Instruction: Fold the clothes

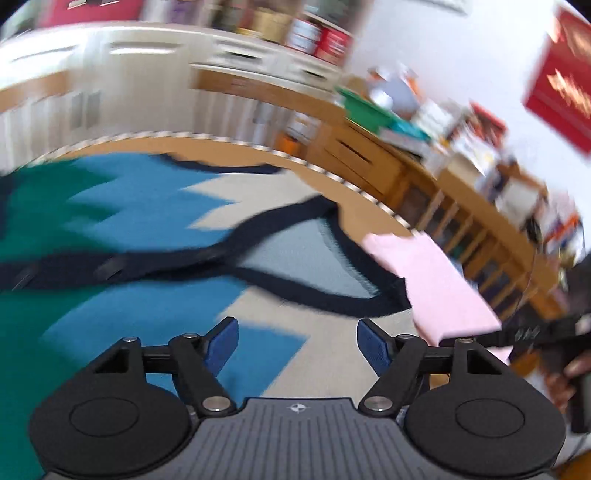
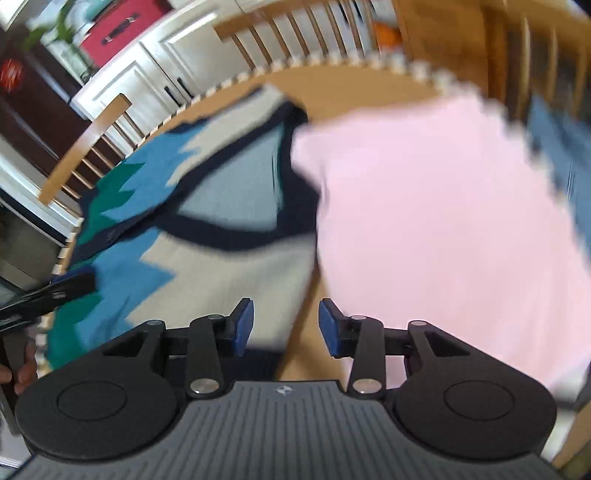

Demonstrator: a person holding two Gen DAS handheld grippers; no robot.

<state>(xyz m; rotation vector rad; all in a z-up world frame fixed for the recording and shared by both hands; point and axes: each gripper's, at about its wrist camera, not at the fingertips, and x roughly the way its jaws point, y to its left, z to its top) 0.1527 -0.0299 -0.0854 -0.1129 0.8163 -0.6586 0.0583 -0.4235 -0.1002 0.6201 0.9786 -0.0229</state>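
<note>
Your left gripper [image 1: 297,343] was wide apart, its blue pads [image 1: 221,347] clear of any cloth and holding nothing. It hung above the cardigan [image 1: 147,302], over a cream and blue patch near the front opening. Your right gripper [image 2: 286,326] was also parted, at a narrower gap, and empty; its pads [image 2: 243,325] stood above the seam where the cardigan [image 2: 207,273] met the pink garment [image 2: 443,236].

The cardigan lay spread flat on the round table [image 1: 258,155], front side up, its zigzag bands running green, blue, then cream. Its navy placket [image 1: 122,267] ran across the left wrist view to a V neckline showing the pale inner back. The pink garment [image 1: 436,284] lay just beside the collar, overlapping the navy trim at the neck. In the right wrist view it covered most of the table's right side.

Beyond the table [image 2: 351,85] stood wooden chairs [image 2: 295,29] and white cabinets [image 2: 140,74]. Both views were motion-blurred, so finer detail could not be read.
</note>
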